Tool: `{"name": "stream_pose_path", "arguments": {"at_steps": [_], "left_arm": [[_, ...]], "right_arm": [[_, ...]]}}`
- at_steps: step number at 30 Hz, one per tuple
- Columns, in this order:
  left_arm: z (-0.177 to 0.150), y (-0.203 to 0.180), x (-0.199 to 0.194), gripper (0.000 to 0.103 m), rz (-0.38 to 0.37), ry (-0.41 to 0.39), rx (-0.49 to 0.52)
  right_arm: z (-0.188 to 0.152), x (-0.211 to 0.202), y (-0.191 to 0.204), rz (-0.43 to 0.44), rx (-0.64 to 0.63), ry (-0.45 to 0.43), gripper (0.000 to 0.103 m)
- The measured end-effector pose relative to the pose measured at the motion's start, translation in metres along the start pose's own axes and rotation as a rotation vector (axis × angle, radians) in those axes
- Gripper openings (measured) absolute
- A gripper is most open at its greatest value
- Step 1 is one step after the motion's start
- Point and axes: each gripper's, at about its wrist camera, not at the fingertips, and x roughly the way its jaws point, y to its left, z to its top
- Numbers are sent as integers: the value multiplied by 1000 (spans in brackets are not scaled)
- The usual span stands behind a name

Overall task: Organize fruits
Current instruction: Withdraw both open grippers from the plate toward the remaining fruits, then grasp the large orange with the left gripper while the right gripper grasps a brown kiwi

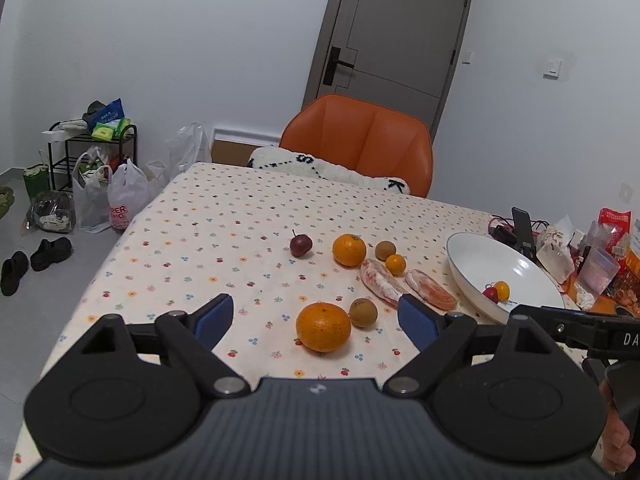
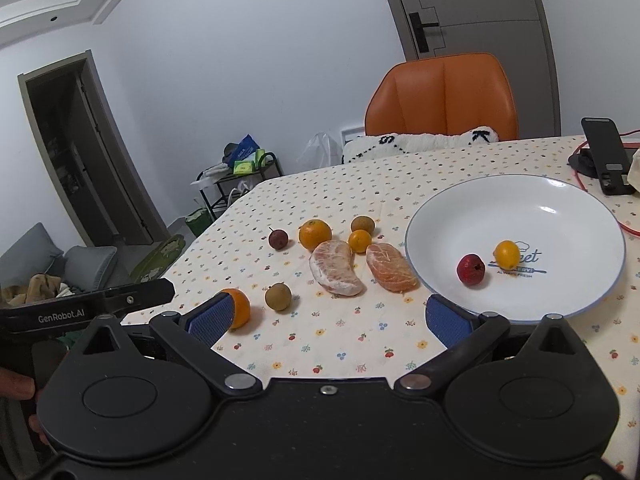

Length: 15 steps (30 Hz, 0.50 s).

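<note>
Left tool (image 1: 316, 316): fingers spread wide, nothing held, poised above the desk (image 1: 224, 216) at lower centre of the left wrist view. Near orange (image 1: 323, 326) lying on the desk between the two blue pads (image 1: 214, 316), touching neither. Small brown fruit (image 1: 363, 312) just right of that orange. Toward frame centre: dark red fruit (image 1: 301, 245) with stem, second orange (image 1: 349, 250), another brown fruit (image 1: 385, 250), small orange fruit (image 1: 395, 264) just below it. Two peeled citrus pieces (image 1: 382, 283) lying side by side, right of centre, between the loose fruit and the plate. White plate (image 1: 476, 256) at right of frame, containing a red fruit (image 1: 491, 294) and a small yellow fruit (image 1: 502, 290), touching each other in this view. Right tool (image 2: 330, 316): fingers likewise spread wide, empty, at lower centre of the right wrist view, above bare cloth. In that view, plate rim (image 2: 416, 216) at right, just behind the right-hand pad; near orange partly hidden behind the left-hand pad (image 2: 212, 318). Orange chair (image 1: 360, 136) behind the far desk edge, upper centre. Phone stand (image 2: 604, 152) and red cable at upper right, beyond the plate. Part of a hand (image 1: 618, 444) visible at lower right edge of the left wrist view.
</note>
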Motion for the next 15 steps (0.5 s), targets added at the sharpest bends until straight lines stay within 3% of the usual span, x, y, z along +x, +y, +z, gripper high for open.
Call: {"name": "stream_pose_path", "arguments": {"at_steps": [13,15], "left_arm": [[-4,-1,27,80,-39,20,-6],[-5,-1,33,76,-44,28,-14]], "right_arm": [[7,22,2,12,-26,30,101],[9,25,5,18,-41,36,97]]}}
